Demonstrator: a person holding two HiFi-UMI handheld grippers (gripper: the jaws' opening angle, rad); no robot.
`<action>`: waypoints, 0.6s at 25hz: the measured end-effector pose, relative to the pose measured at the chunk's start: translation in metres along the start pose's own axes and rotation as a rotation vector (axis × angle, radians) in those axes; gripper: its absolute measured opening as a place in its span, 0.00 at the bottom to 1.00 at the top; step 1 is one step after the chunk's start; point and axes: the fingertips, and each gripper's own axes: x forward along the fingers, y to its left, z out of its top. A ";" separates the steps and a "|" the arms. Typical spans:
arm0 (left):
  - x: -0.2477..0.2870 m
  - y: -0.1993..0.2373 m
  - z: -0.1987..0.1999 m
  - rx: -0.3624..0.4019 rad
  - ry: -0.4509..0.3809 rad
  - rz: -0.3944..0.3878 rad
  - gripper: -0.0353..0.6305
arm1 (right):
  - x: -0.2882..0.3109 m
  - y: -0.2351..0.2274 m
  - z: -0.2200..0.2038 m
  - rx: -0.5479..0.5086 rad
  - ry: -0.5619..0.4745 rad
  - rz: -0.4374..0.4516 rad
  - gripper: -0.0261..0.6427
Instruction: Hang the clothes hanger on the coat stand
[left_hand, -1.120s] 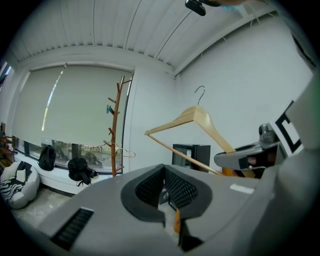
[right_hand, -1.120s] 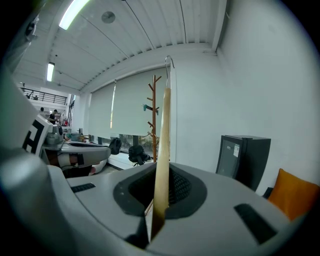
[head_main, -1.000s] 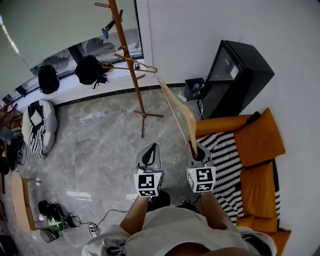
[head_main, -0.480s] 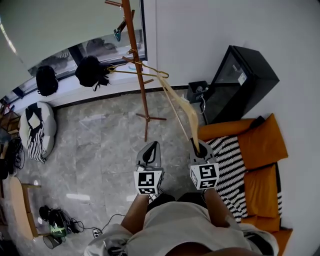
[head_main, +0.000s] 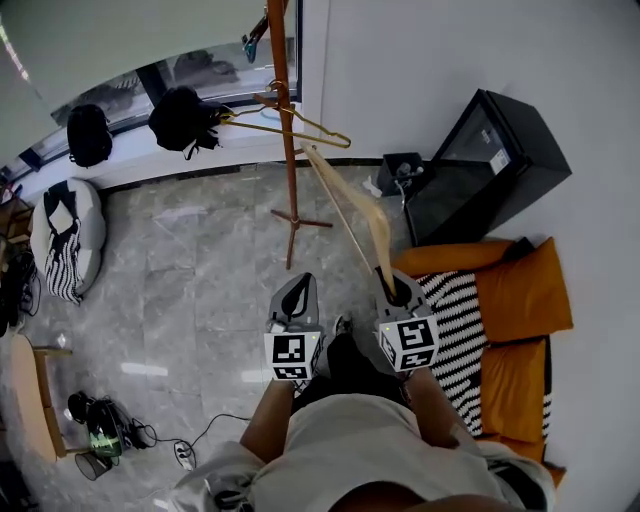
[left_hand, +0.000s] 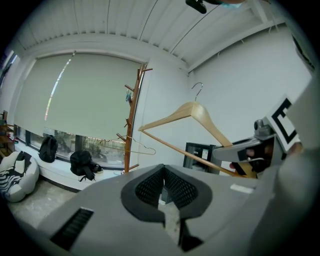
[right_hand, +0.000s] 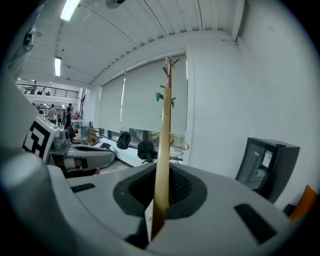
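Our right gripper (head_main: 392, 287) squeezes the wooden hanger (head_main: 377, 230), our left gripper (head_main: 297, 296) beside it is shut and empty, with the coat stand (head_main: 285, 130) ahead.

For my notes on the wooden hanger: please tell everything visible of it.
The wooden clothes hanger is pale wood: two sloping arms, a straight lower bar and a small metal hook on top. No clothes hang on it. The right gripper is shut on one end and holds it in the air, its far end toward the coat stand, near a wire hanger hung there.
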 end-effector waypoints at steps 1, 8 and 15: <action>0.004 0.006 0.001 -0.007 0.001 0.013 0.07 | 0.010 0.000 0.002 0.000 -0.003 0.015 0.06; 0.045 0.049 0.021 0.049 0.010 0.104 0.07 | 0.081 0.007 0.015 -0.009 -0.003 0.210 0.06; 0.097 0.091 0.047 0.180 0.061 0.199 0.07 | 0.146 -0.012 0.038 -0.066 0.018 0.384 0.06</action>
